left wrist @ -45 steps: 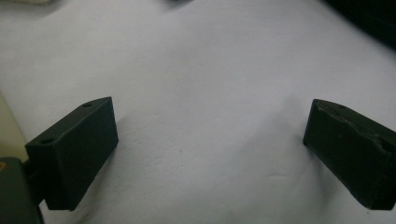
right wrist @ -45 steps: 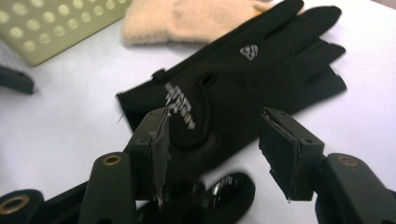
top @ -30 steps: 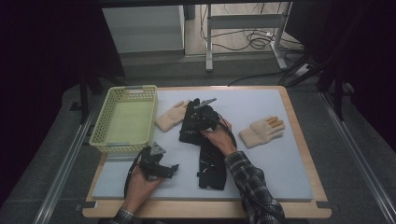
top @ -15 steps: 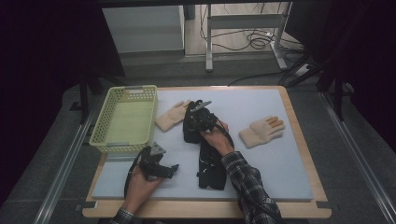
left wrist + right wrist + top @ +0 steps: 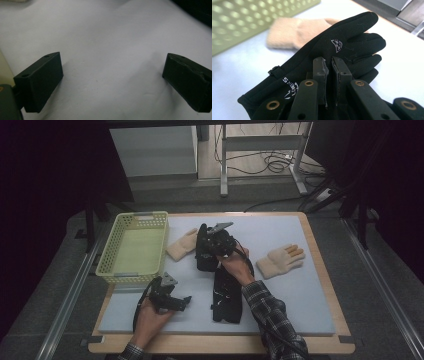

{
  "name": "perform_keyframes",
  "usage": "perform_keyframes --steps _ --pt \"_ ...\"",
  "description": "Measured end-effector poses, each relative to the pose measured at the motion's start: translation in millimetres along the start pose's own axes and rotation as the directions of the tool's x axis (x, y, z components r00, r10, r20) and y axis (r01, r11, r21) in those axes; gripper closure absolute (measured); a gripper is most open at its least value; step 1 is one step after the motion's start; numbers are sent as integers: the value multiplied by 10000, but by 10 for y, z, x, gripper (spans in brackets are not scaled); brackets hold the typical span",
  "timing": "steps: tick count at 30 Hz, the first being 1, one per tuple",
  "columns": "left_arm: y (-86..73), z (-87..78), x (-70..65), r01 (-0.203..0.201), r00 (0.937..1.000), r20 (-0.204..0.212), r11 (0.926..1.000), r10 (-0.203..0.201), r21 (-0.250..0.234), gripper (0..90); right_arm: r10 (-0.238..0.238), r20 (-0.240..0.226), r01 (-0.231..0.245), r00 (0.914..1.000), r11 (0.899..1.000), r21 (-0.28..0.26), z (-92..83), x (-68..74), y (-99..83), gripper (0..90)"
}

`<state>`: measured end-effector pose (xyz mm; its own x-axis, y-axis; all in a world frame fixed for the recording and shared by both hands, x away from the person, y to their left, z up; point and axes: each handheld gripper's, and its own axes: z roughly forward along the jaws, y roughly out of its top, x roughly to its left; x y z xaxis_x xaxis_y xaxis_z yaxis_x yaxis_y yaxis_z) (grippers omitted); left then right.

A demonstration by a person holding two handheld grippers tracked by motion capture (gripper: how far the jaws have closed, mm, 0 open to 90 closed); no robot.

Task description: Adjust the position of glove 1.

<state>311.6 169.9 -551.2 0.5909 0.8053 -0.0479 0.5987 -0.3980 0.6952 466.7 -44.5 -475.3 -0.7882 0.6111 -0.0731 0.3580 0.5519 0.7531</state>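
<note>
My right claw [image 5: 329,65] has just been closing — pinches black glove [image 5: 322,50] for basket [image 5: 131,251]; left claw [image 5: 112,82] idle, agape.

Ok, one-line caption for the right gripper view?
Right gripper shut on a black glove, beige glove behind.

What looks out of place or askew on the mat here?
The tan gloves are split: one glove lies beside the basket, its mate far off. The right gripper pinches one black glove; the other lies flat.
</note>
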Motion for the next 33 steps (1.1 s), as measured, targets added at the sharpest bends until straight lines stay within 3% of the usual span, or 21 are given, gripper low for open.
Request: perform_keyframes --steps 8,11,23,30,33 --pt "0 1 0 -6 10000 5 10000 6 -17 31 -291 -245 290 9993 9996 -60 -410 198 -5 810" --pt "0 1 0 -9 10000 5 10000 9 -18 31 -520 -150 521 9985 9986 37 -546 281 -96 810" --pt "1 3 -3 53 10000 3 10000 -53 -46 31 -433 -267 434 9987 9991 16 -1110 592 -541 809" --pt "1 1 -1 21 10000 8 10000 -21 -16 31 -748 43 746 9972 9969 260 -1157 810 -800 807" --pt "0 3 -4 58 10000 -1 10000 -58 -50 31 -513 415 496 9978 9979 406 -1080 813 -916 806"
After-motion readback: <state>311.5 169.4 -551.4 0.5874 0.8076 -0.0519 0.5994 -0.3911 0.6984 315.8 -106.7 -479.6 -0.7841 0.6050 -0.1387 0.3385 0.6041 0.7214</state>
